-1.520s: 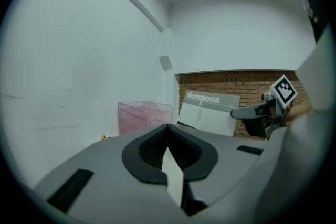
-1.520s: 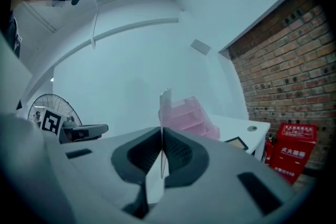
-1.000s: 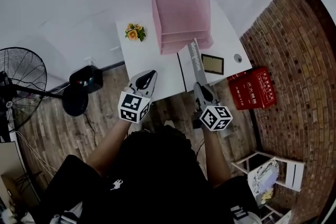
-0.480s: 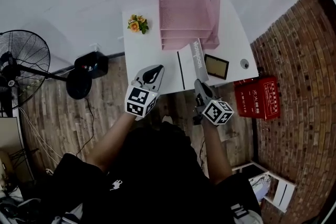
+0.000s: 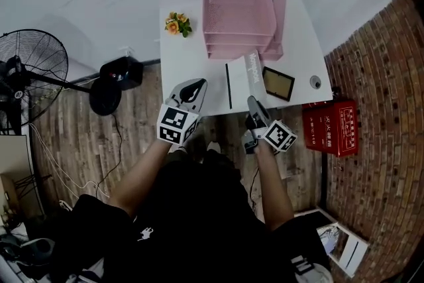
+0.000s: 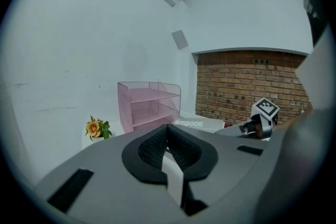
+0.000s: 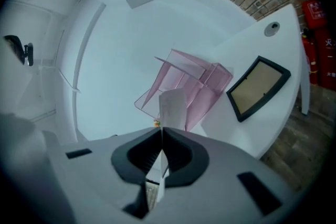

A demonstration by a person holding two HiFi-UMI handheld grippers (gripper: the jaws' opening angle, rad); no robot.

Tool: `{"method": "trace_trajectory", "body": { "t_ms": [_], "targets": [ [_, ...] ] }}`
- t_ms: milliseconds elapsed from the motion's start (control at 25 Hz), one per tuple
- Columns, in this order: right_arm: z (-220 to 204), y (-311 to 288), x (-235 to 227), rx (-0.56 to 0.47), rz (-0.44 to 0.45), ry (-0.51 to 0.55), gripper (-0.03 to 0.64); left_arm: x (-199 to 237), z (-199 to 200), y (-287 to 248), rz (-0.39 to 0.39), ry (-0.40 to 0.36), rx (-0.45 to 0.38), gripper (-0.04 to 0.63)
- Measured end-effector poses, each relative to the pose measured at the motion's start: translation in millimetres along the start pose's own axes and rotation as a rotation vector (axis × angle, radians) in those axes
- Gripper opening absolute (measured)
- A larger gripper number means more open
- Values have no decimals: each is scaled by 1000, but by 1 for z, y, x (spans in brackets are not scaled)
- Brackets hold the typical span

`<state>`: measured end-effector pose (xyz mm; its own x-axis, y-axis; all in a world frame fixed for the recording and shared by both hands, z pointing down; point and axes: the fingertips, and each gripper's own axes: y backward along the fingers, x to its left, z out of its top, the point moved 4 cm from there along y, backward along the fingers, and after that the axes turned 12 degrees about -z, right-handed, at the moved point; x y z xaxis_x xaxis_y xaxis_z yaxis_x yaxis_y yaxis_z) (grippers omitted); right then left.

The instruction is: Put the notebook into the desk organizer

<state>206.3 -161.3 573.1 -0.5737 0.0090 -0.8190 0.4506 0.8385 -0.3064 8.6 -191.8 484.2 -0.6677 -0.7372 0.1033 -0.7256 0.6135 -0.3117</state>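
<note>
Right gripper view: my right claw (image 7: 160, 131) is closed narrow on the near edge of the notebook (image 7: 173, 107). The book stands edge-on between the pads and runs away from me toward the pink organizer (image 7: 202, 86).

1. Grip. The pads bite only a thin margin of the cover. I judge that this hold will pivot if the far end catches on anything, so apply no side load.

2. Position. In the head view the notebook sits over the front of the desk (image 5: 192, 56), with its far end just short of the organizer's open shelves. I cannot tell whether its lower edge rests on the desk.

3. Alignment. Level the book to match one shelf opening before advancing. The shelves are stacked close together, so a tilted book would likely strike a shelf lip.

4. Insertion. Push straight along the book's length. Release only when most of it lies on the shelf.

5. Clearance. A frame (image 5: 278, 83) lies flat on the desk just right of the notebook, so do not swing the book that way. A flower (image 5: 177, 24) stands left of the organizer, well clear of the path.

6. Support. My left claw (image 6: 168, 131) hangs near the desk's front edge with its jaws together and nothing between them. It is free to steady the organizer if that slides under the push.
</note>
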Motion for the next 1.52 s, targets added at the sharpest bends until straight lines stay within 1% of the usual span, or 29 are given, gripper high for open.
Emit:
{"method": "trace_trajectory", "body": {
  "t_ms": [200,320,480,560,720,880,1080,1160,1280,1520],
  "targets": [
    [12,-9,11,-12,67,-55,9,7,0,6,26,-1,8,3],
    [18,-14,17,-23,119,-115,9,11,1,8,38,-4,8,3],
    [22,-19,20,-40,174,-126,9,13,2,12,49,-18,16,3],
    [21,-24,19,-42,187,-135,9,16,2,14,55,-23,19,3],
    [19,-31,12,-45,183,-155,9,19,3,16,67,-27,21,3],
    [19,-42,13,-51,217,-192,9,19,2,15,66,-22,24,3],
    [17,-60,0,-61,220,-233,9,18,-5,11,65,-33,35,3],
    [15,-65,-6,-65,206,-242,9,15,-9,11,66,-29,43,3],
    [11,-73,-16,-70,169,-254,9,15,-14,10,68,-22,56,3],
    [3,-83,-35,-80,78,-324,11,14,-17,3,59,-25,72,3]
  ]
}}
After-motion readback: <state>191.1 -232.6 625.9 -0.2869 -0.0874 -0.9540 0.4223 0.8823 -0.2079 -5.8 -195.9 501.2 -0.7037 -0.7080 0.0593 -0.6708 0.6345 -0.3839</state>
